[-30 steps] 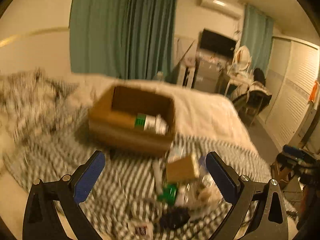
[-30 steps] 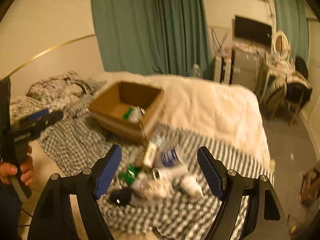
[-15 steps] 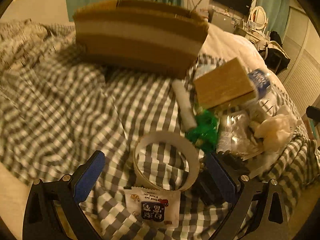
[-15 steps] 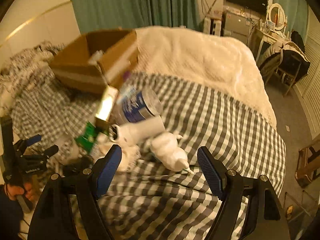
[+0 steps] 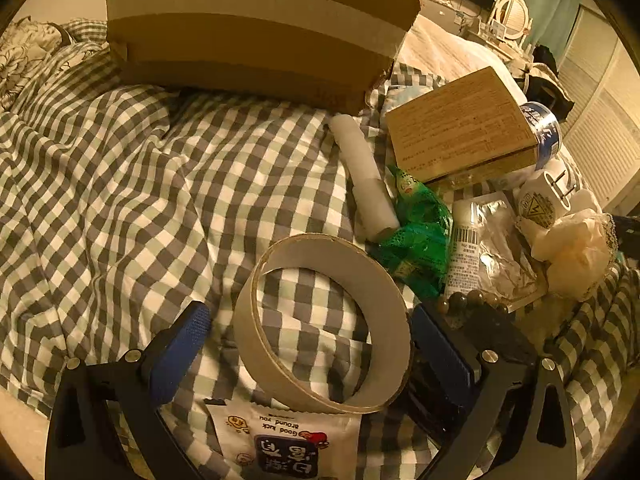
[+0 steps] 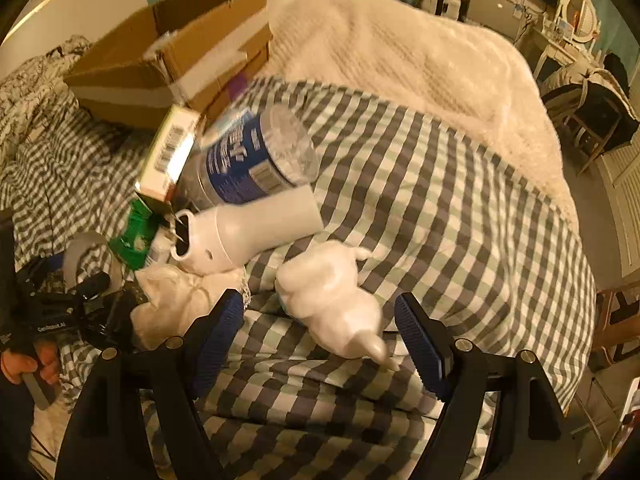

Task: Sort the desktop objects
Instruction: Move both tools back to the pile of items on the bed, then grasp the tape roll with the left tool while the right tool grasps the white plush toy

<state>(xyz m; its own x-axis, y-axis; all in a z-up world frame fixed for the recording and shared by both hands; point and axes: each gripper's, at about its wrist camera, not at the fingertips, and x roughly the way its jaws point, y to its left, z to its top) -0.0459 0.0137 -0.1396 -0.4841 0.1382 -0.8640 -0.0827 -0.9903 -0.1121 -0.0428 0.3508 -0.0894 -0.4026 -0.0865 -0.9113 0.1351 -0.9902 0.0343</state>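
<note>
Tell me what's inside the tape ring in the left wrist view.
Inside the tape ring only the checked blanket shows. Its near rim overlaps the top edge of a printed sachet; what lies under the ring's wall is covered.

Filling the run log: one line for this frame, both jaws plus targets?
left gripper: jaws open around tape ring, no grip | right gripper: jaws open over white squeeze bottle | cardboard box: behind the pile
</note>
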